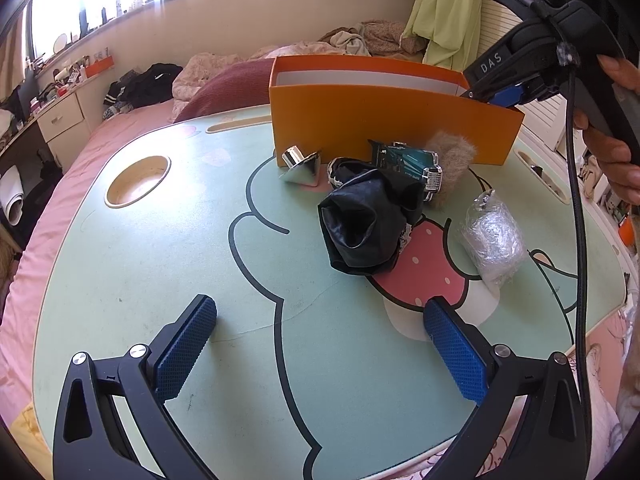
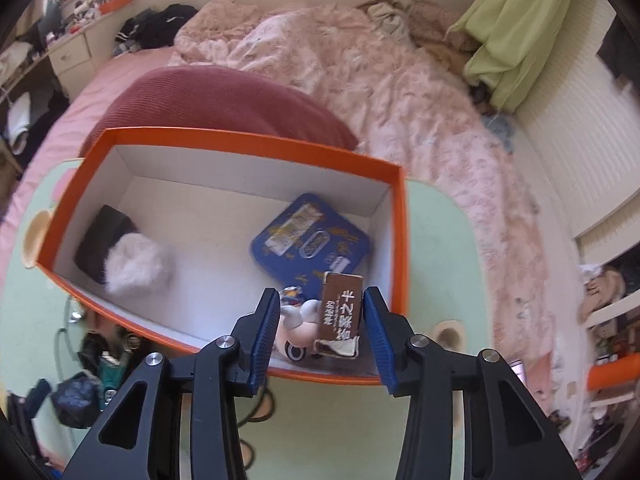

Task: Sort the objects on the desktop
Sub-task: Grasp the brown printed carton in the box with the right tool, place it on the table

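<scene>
**A:** Reading the brown packet (image 2: 341,307) first: it carries pale Chinese characters down its face, too small for me to make out. It stands on end in the orange box (image 2: 401,264), at about five o'clock on the box floor, between the blue pads of the right gripper (image 2: 321,322).

**B:** Gripped?

**A:** Its right edge lies against the right pad; the left pad stands clear of it, so the jaws are partly apart and not clamped. A white toy figure (image 2: 298,330) lies in that gap, just left of the packet.

**B:** What else is in the box?

**A:** A blue tin (image 2: 308,236) with gold print at twelve o'clock from the packet, lettering blurred. A white fluffy ball (image 2: 138,266) and a dark block (image 2: 100,236) sit at nine o'clock.

**B:** Any clear writing?

**A:** "DAS" in white on the right gripper's black body, seen from the left wrist at two o'clock, with a hand (image 1: 612,136) on its handle, tilted steeply down over the box.

**B:** And the left gripper (image 1: 320,338)?

**A:** Jaws spread wide, nothing between them, hovering over the green cartoon table (image 1: 160,280). Ahead, before the box's near wall, lie a black pouch (image 1: 360,220), a chrome cone (image 1: 302,166), a green packet (image 1: 400,160), a tan fur piece (image 1: 454,160) and a clear wrapped bundle (image 1: 494,240).
</scene>
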Tool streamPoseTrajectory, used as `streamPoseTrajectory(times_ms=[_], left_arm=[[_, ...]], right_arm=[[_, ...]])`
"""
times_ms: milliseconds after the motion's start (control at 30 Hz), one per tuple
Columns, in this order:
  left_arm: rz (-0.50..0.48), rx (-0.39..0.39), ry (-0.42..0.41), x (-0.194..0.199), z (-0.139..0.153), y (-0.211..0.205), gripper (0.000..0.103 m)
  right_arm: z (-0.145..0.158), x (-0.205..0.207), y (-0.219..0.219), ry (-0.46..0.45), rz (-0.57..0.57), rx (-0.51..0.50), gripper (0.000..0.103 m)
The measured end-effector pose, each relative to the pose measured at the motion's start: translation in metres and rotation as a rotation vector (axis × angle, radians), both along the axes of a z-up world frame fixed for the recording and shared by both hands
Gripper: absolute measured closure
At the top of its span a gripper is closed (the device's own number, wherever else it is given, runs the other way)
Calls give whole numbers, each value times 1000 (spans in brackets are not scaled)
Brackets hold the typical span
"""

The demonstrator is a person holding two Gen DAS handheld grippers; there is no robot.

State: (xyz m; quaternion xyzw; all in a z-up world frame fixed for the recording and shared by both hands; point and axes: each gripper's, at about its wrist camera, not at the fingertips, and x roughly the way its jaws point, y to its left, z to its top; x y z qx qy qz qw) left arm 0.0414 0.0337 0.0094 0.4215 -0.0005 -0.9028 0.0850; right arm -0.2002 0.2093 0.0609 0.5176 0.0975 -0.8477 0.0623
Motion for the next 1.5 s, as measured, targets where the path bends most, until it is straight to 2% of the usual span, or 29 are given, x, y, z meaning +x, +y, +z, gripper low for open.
streamPoseTrajectory(times_ms=[100,233,333,367,433,533,633,733,800,867,967,1067,1133,1167,1233,1300,1333,1367,1433,1500], left_arm=[[-1,-1,1,-1,1,0,0],[-1,-1,3,1,1,-2,0],[-1,-2,3,0,1,-1,0],[-1,-1,3,1,1,-2,0],[0,2,3,0,0,-1,0],[1,0,4,0,1,-1,0],[2,1,4,0,0,-1,0],[2,0,5,0,0,-1,0],[3,0,5,1,0,-1,0],[2,0,5,1,1,-2,0],[3,1,5,1,0,-1,0],[4,1,5,1,0,-1,0],[4,1,5,1,0,-1,0],[4,2,5,1,0,-1,0],[4,2,4,1,0,-1,0],[5,2,5,1,0,-1,0],[5,2,5,0,0,0,0],[6,2,5,1,0,-1,0],[6,2,5,1,0,-1,0],[7,3,5,1,0,-1,0]], right_arm=[[-2,-6,9,-58,-18,-82,61],[-3,-10,14,-39,-64,-47,62],[-1,-11,20,-22,-77,-52,72],[1,-13,22,-10,-81,-52,85],[4,-13,26,-3,-91,-36,85],[5,-14,34,-23,-64,-87,85],[22,-6,45,33,-70,-160,85],[54,19,56,138,-57,-247,85],[72,45,60,192,-23,-314,85],[80,65,59,197,31,-367,85],[71,84,55,151,109,-437,85],[36,86,42,-13,188,-480,85],[14,84,34,-120,199,-510,82],[6,82,31,-141,214,-522,82],[-2,80,25,-146,246,-528,71],[-4,77,28,-120,216,-526,27],[-3,76,33,-90,186,-522,19],[-1,76,41,-29,136,-502,13],[5,80,57,87,65,-444,13],[10,91,66,141,58,-422,13]])
